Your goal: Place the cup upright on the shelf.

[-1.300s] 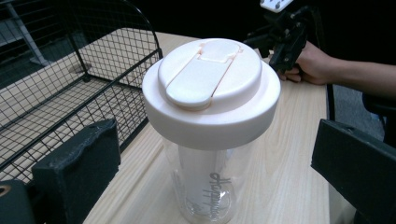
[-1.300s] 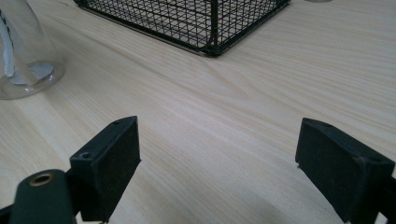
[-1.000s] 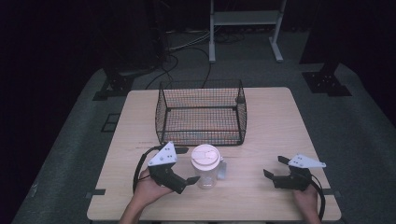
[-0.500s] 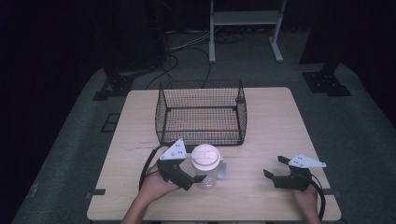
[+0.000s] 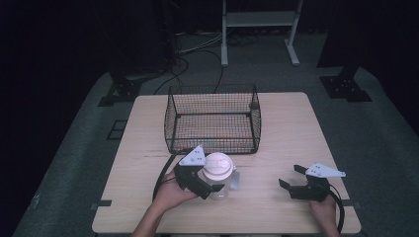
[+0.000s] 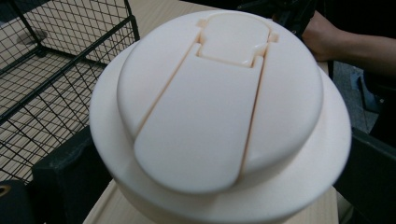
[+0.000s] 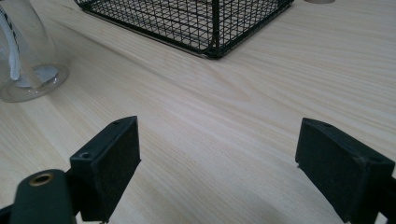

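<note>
- Clear plastic cup with a cream flip-top lid stands upright on the light wooden tabletop, at 6 o'clock of the black wire basket; long axis vertical, lid up
- Left gripper brackets the cup body, apparently for lifting; whether it is clamped I cannot tell
- Right gripper rests at 3 o'clock of the cup, jaws wide, holding nothing
</note>
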`<state>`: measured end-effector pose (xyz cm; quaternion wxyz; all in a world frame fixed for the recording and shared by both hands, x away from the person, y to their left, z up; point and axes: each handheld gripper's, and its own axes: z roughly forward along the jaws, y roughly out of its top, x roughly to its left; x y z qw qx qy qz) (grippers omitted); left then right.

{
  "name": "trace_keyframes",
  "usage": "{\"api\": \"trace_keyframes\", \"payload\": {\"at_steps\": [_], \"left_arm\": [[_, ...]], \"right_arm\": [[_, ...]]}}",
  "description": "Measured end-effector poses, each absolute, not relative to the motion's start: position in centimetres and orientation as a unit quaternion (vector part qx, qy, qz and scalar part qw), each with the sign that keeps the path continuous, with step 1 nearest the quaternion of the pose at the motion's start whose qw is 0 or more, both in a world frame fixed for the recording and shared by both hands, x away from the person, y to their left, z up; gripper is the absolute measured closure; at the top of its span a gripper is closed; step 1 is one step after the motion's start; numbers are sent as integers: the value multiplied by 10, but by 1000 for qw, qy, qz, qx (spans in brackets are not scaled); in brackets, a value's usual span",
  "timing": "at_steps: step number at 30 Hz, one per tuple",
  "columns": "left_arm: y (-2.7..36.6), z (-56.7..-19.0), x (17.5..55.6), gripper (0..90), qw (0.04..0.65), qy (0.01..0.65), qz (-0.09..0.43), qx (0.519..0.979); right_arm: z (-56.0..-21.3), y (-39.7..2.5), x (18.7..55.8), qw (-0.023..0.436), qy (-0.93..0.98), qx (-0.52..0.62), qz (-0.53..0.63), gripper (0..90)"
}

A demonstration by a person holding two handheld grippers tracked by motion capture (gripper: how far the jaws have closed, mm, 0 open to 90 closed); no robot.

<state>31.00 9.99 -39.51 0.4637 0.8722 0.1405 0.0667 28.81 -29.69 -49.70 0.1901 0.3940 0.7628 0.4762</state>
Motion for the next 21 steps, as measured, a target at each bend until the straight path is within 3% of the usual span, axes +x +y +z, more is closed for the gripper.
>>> {"api": "trace_keyframes", "payload": {"at_steps": [21], "left_arm": [[90,-386,316,48,426,134,60,893]], "right_arm": [[-497,-297,289,190,762,393,478,129]]}}
